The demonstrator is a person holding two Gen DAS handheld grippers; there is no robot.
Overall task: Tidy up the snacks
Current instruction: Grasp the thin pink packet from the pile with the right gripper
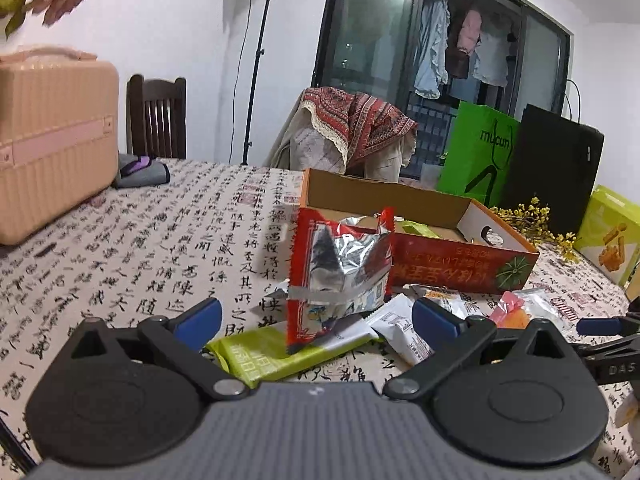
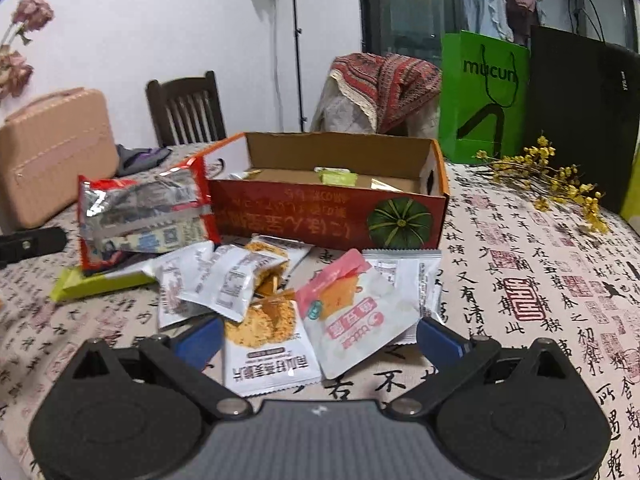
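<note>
Our left tongs (image 1: 316, 320) gape wide and hold nothing; at centre frame the red pack (image 1: 340, 272) stands on end between their tips, on a green pack (image 1: 272, 356). Our right tongs (image 2: 318, 342) are spread wide too, empty, over a heap of white packs (image 2: 320, 304) at lower centre on the counter (image 2: 520, 280). The box (image 2: 328, 216) sits just behind the heap, a few snacks inside.

Left gripper (image 1: 316, 316) is wide open, nothing in it. Red-and-silver snack packet (image 1: 340, 268) stands up just ahead, resting on a green packet (image 1: 264, 354), orange cardboard box (image 1: 460, 264) right behind.
</note>
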